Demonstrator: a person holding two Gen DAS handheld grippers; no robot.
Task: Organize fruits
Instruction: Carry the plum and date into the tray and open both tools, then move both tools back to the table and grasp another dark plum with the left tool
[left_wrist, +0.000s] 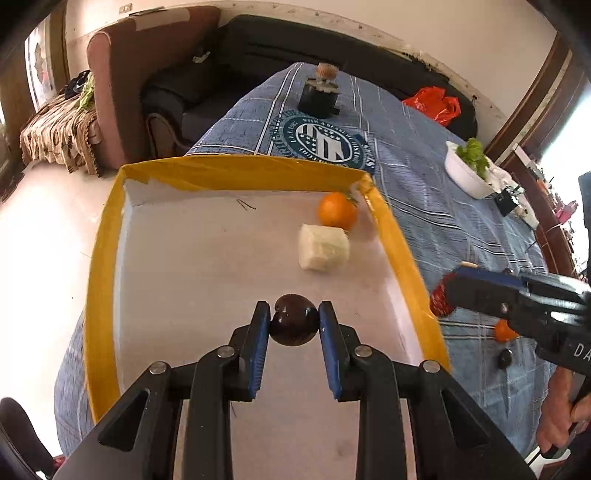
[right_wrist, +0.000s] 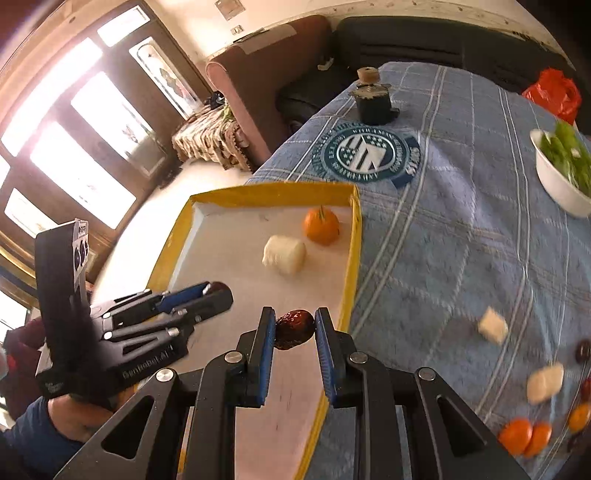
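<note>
A yellow-rimmed tray (left_wrist: 243, 171) with a white floor holds a mandarin (left_wrist: 338, 210) and a pale white chunk (left_wrist: 324, 248) near its far right corner. My left gripper (left_wrist: 294, 308) hangs over the tray's near part, shut on a dark round plum (left_wrist: 293, 326). In the right wrist view my right gripper (right_wrist: 294, 314) is shut on a wrinkled red date (right_wrist: 295, 328) just above the tray's right rim (right_wrist: 356, 258). The left gripper (right_wrist: 221, 291) shows to its left. Loose white chunks (right_wrist: 493, 325), mandarins (right_wrist: 524, 437) and dark fruits (right_wrist: 583, 350) lie on the blue cloth.
A white bowl of greens (right_wrist: 561, 184) stands at the table's right. A dark jar with a cork top (left_wrist: 319, 96) sits at the far end, with a red bag (left_wrist: 434, 103) beyond it. Sofa and armchair border the table; floor lies to the tray's left.
</note>
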